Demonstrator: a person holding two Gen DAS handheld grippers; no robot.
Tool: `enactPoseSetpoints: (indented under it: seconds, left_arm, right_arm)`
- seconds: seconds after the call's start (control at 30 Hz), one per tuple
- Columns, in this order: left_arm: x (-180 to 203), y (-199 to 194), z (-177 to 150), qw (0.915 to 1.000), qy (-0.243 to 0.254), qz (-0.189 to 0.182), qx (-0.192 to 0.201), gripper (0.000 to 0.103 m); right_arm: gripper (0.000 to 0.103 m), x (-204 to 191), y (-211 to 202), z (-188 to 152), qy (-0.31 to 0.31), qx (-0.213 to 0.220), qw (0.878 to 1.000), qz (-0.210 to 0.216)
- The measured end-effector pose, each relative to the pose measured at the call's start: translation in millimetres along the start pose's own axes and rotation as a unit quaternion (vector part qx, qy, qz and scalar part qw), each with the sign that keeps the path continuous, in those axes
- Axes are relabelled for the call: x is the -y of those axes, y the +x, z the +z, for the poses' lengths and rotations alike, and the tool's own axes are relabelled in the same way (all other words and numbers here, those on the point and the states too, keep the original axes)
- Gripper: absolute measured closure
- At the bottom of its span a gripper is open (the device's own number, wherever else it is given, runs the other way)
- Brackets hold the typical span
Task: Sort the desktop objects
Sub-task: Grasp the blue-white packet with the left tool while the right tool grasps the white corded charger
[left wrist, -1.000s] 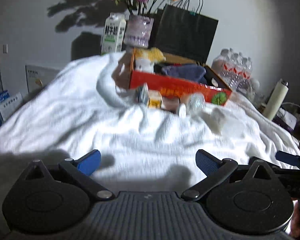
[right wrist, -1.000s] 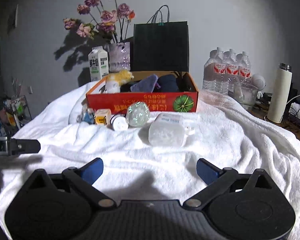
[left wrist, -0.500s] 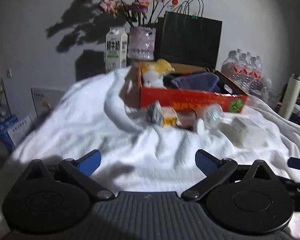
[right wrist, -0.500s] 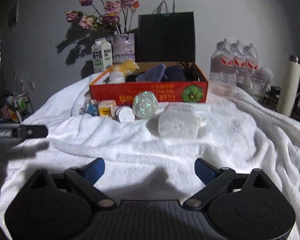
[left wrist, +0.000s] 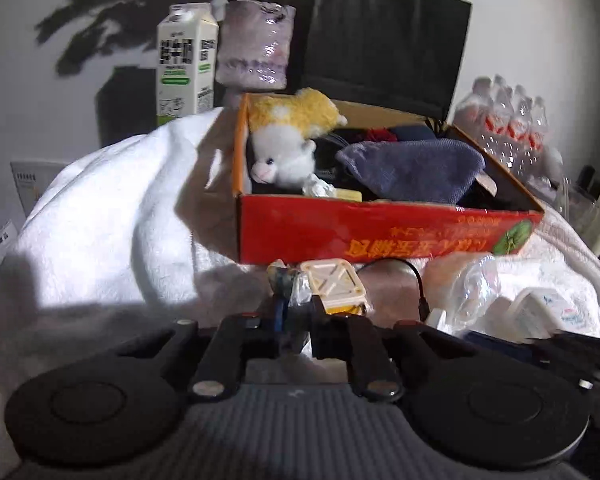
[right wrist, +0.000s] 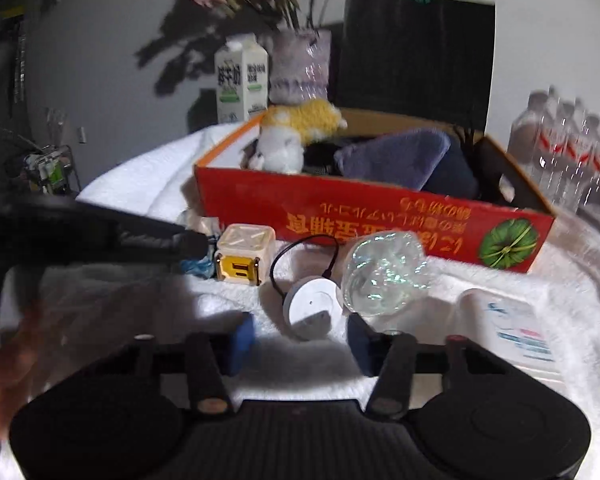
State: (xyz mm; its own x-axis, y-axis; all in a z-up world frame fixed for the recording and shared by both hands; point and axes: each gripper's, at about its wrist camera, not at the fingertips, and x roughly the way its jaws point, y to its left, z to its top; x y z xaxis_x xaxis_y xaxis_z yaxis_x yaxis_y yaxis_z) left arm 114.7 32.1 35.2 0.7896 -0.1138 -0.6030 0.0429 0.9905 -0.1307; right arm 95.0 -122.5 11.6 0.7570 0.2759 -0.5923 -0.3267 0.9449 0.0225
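Note:
A red cardboard box (left wrist: 380, 232) (right wrist: 340, 216) holds a plush toy (left wrist: 288, 136), a purple cloth (left wrist: 412, 168) and dark items. In front of it on the white towel lie a small blue-wrapped item (left wrist: 284, 284), a cream-and-yellow cube (left wrist: 334, 282) (right wrist: 242, 254), a white round puck with a black cord (right wrist: 312, 306), a clear crinkled ball (right wrist: 384, 276) and a white plastic box (right wrist: 512, 320). My left gripper (left wrist: 294, 316) is shut on the blue-wrapped item, beside the cube. My right gripper (right wrist: 300, 338) is open, its fingers either side of the puck.
A milk carton (left wrist: 184, 60), a vase of flowers (right wrist: 300, 60) and a black paper bag (left wrist: 384, 40) stand behind the box. Water bottles (right wrist: 568, 140) stand at the right. The left gripper's arm (right wrist: 80, 232) crosses the right wrist view's left side.
Both grippers have moved forward to the items in front of the box. My left gripper has closed on the blue-wrapped item. My right gripper has narrowed around the puck.

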Motion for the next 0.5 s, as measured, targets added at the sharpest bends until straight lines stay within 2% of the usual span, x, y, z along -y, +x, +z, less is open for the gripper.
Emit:
enactPoseSetpoints:
  seconds: [0.07, 0.1, 0.23, 0.33, 0.5]
  left_arm:
    - [-4.6, -18.1, -0.1, 0.9996, -0.010, -0.021, 0.016, 0.092]
    - [-5.5, -30.0, -0.5, 0.9990, -0.013, -0.035, 0.026, 0.092]
    - [-4.7, -81.1, -5.1, 0.9962, -0.028, -0.061, 0.055, 0.092]
    - [-7.5, -108.1, -21.7, 0.9949, -0.052, -0.074, 0.043, 0.092]
    - [-1.4, -132.1, -60.9, 0.9960, -0.057, -0.067, 0.012, 0.092]
  right_arm:
    - [0.074, 2.3, 7.7, 3.4, 0.014, 0.003, 1.000, 0.001]
    - [0.087, 3.6, 10.5, 4.2, 0.020, 0.000, 1.000, -0.005]
    - [0.093, 10.4, 3.9, 0.2, 0.039, 0.005, 0.999, -0.012]
    - [0.094, 14.5, -18.3, -4.5, 0.049, 0.021, 0.998, -0.018]
    - [0.094, 20.1, -87.1, -32.4, 0.066, 0.046, 0.997, 0.007]
